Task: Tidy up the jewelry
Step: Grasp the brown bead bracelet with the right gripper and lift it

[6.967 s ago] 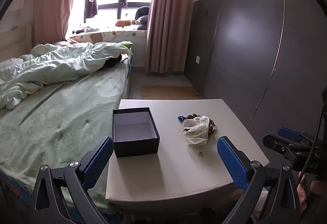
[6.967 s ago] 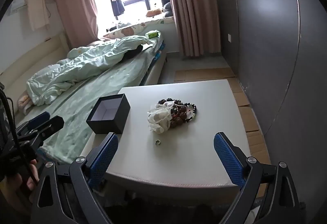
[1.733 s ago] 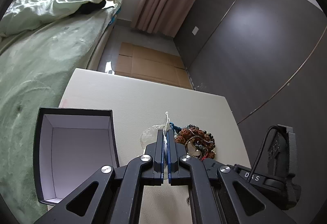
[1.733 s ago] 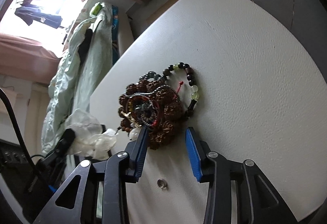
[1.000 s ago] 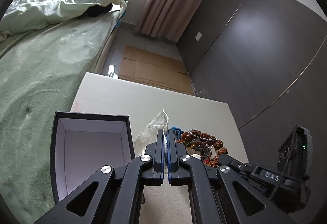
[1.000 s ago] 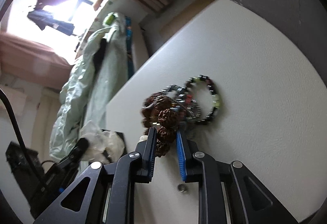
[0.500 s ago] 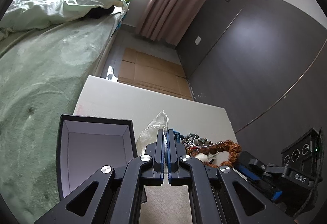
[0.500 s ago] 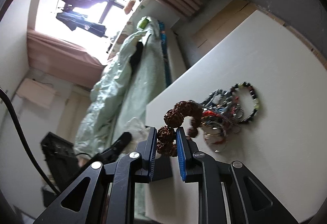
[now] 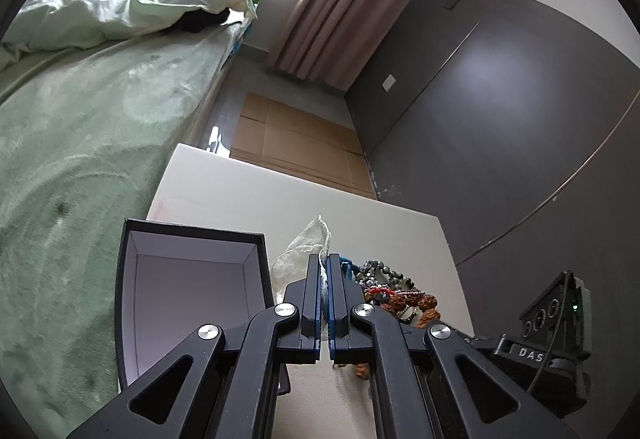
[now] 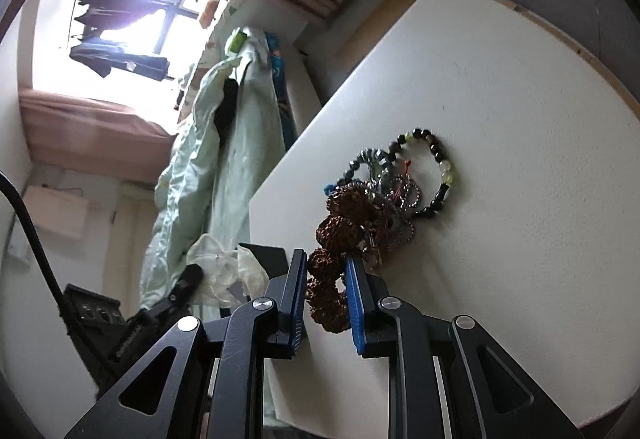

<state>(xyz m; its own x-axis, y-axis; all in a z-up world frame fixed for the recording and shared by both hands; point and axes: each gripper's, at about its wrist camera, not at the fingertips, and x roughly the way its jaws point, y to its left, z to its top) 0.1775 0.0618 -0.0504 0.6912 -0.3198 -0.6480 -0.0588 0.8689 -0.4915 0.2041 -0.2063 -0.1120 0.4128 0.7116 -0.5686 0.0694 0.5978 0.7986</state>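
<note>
My left gripper is shut on a white sheer pouch and holds it just right of the open black box, which is empty with a pale lining. My right gripper is shut on a brown knobbly-bead bracelet and lifts it off the white table. The rest of the jewelry pile, with a dark and green bead bracelet, lies on the table just beyond. In the left wrist view the pile lies right of my fingers, and the pouch also shows in the right wrist view.
A bed with a green cover runs along the table's left side. A dark wardrobe wall stands to the right. Flattened cardboard lies on the floor beyond the table. The other gripper's body sits at the right edge.
My right gripper closed on the brown bracelet and has raised it from the pile, then tilted back toward the table. My left gripper keeps the pouch and has drifted slightly beside the box.
</note>
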